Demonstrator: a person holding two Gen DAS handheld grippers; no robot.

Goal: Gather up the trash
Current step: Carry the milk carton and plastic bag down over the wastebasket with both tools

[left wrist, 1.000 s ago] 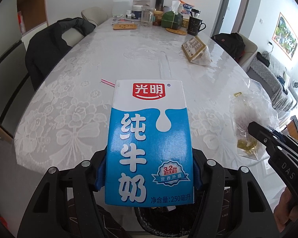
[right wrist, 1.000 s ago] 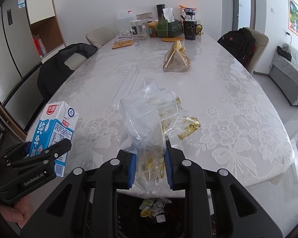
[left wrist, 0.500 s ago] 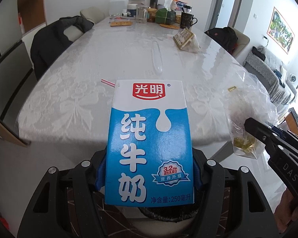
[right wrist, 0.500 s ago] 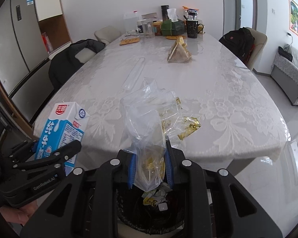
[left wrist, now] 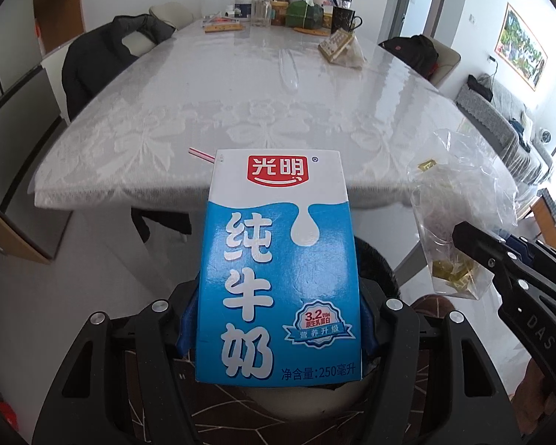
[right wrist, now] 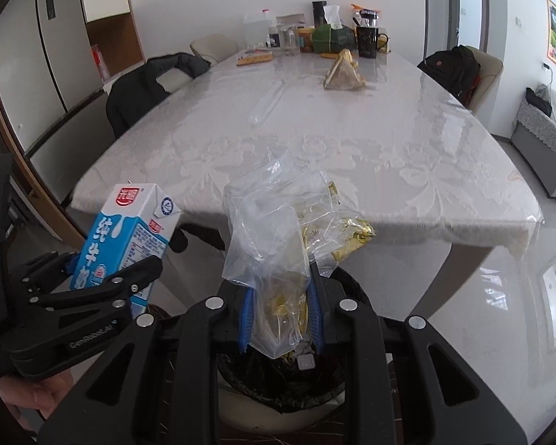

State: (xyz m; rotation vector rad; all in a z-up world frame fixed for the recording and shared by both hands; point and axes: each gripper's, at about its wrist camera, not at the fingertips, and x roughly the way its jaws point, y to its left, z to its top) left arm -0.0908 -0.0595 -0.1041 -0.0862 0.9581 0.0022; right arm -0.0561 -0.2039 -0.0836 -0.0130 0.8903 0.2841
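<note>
My left gripper [left wrist: 278, 333] is shut on a blue and white milk carton [left wrist: 278, 259] with a pink striped straw [left wrist: 202, 154], held upright off the table's near edge; the carton also shows in the right wrist view [right wrist: 126, 237]. My right gripper [right wrist: 281, 311] is shut on a clear plastic bag [right wrist: 274, 230] with gold wrappers inside, held above a black-lined trash bin [right wrist: 278, 382]. The bag shows at the right of the left wrist view [left wrist: 456, 222]. The bin's rim [left wrist: 374, 263] peeks out behind the carton.
The white lace-covered table [right wrist: 315, 137] stands ahead, with a clear plastic sleeve [right wrist: 267, 105], a tan packet [right wrist: 343, 74] and several jars, a mug and a tissue box at the far end. Chairs with a black jacket [right wrist: 144, 89] and a backpack [right wrist: 456, 66] flank it.
Both grippers have pulled back from the table and dropped lower with their loads. The trash bin has come fully into view under the bag.
</note>
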